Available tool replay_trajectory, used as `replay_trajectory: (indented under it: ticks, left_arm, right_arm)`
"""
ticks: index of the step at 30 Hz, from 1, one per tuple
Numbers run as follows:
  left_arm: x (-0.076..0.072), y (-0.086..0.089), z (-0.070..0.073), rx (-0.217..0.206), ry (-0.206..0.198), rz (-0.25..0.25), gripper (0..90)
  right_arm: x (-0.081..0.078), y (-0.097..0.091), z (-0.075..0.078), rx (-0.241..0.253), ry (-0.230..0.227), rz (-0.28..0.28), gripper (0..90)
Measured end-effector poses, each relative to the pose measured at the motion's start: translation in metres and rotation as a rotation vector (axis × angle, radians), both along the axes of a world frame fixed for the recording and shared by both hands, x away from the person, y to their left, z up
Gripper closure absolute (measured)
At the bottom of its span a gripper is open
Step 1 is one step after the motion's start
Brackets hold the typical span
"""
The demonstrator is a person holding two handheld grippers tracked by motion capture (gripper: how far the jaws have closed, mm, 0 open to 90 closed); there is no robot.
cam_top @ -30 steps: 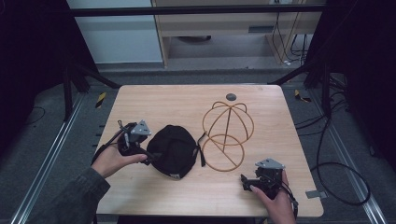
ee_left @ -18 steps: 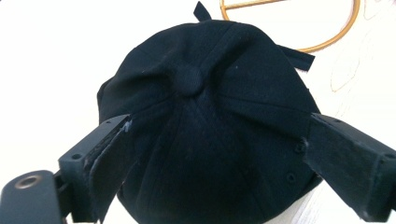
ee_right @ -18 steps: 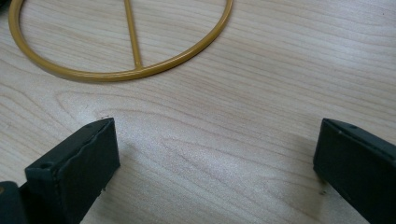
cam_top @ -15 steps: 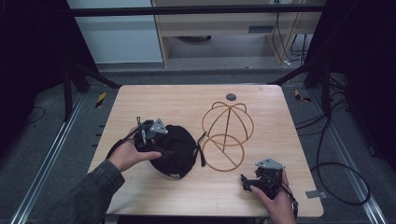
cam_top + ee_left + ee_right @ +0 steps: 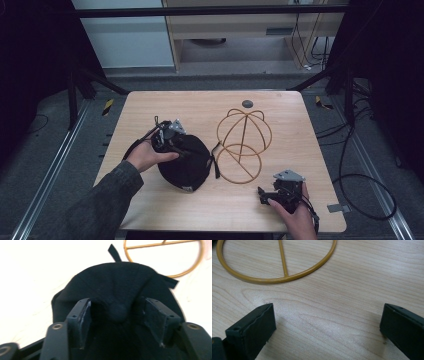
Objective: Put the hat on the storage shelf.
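Note:
A black cap (image 5: pixel 189 164) lies crown-up on the wooden table (image 5: pixel 150 107), left of a gold wire hat stand (image 5: pixel 243 142). My left gripper (image 5: pixel 179 148) is on the cap's crown. Its jaws have just been closing. In the left gripper view the cap (image 5: pixel 120 282) bunches between both pads, with the top button in the gap of my left gripper (image 5: pixel 116 312); the stand's ring (image 5: pixel 162 243) lies beyond. My right gripper (image 5: pixel 263 195) rests open on the table near the front right, nothing between its jaws (image 5: pixel 328 322), the stand's base ring (image 5: pixel 284 278) just ahead.
A small grey disc (image 5: pixel 247 103) sits near the table's far edge. Black frame legs and cables stand on the floor around the table. The cap's strap (image 5: pixel 216 165) trails toward the stand's base.
My left gripper has moved right from the cap's left edge onto its crown, and its jaws have narrowed on the fabric. The right gripper has stayed put.

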State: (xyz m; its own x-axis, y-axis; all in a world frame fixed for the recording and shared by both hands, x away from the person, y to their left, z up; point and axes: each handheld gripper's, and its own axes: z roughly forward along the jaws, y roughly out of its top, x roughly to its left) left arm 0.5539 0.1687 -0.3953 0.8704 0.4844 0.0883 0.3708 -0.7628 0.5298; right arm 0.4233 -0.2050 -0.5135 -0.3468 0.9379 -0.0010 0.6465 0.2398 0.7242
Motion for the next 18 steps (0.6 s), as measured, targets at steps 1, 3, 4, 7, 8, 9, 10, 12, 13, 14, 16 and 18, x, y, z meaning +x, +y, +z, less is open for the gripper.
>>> replay_trajectory:
  ticks: [1, 3, 4, 7, 8, 9, 10, 12, 13, 14, 16, 18]
  left_arm:
    - [0.001, 0.0, -0.001, 0.01, 0.0, -0.009, 47.9]
    - [0.002, 0.0, -0.002, 0.008, 0.008, 0.003, 52.9]
    - [0.003, -0.001, -0.002, 0.006, 0.011, -0.001, 56.0]
    - [0.003, -0.001, -0.005, -0.003, 0.02, -0.003, 67.0]
    - [0.003, -0.001, -0.005, -0.009, 0.025, -0.002, 69.1]
    - [0.002, -0.001, -0.005, -0.013, 0.026, 0.0, 70.6]
    - [0.002, 0.0, -0.005, -0.017, 0.024, 0.004, 71.7]
    - [0.001, 0.001, -0.005, -0.029, 0.025, 0.01, 72.2]
    - [0.0, 0.003, -0.003, -0.032, 0.022, 0.011, 72.2]
    - [-0.003, 0.006, 0.0, -0.033, 0.01, 0.015, 72.2]
    - [-0.007, 0.011, 0.006, -0.047, -0.002, 0.018, 72.3]
    - [-0.011, 0.017, 0.013, -0.063, -0.019, 0.028, 72.4]
  right_arm:
    - [0.0, 0.0, 0.0, 0.0, -0.001, 0.0, 0.4]
    - [0.0, 0.0, 0.0, 0.0, 0.0, 0.0, 0.4]
    - [0.0, 0.0, 0.0, 0.0, 0.0, 0.0, 0.4]
    - [0.0, 0.0, 0.0, 0.0, 0.0, 0.0, 0.4]
    - [0.0, 0.0, 0.0, 0.0, 0.0, 0.0, 0.4]
    - [0.0, 0.0, 0.0, -0.001, -0.001, 0.0, 0.4]
    - [0.0, 0.0, 0.0, 0.0, 0.0, 0.0, 0.4]
    - [0.0, 0.0, 0.0, 0.0, -0.001, 0.0, 0.4]
    - [0.0, 0.0, 0.0, 0.0, 0.0, 0.0, 0.4]
    - [0.0, 0.0, 0.0, 0.0, -0.001, 0.0, 0.4]
    - [0.0, 0.0, 0.0, 0.0, -0.001, 0.0, 0.4]
    - [0.0, 0.0, 0.0, 0.0, -0.001, 0.0, 0.4]
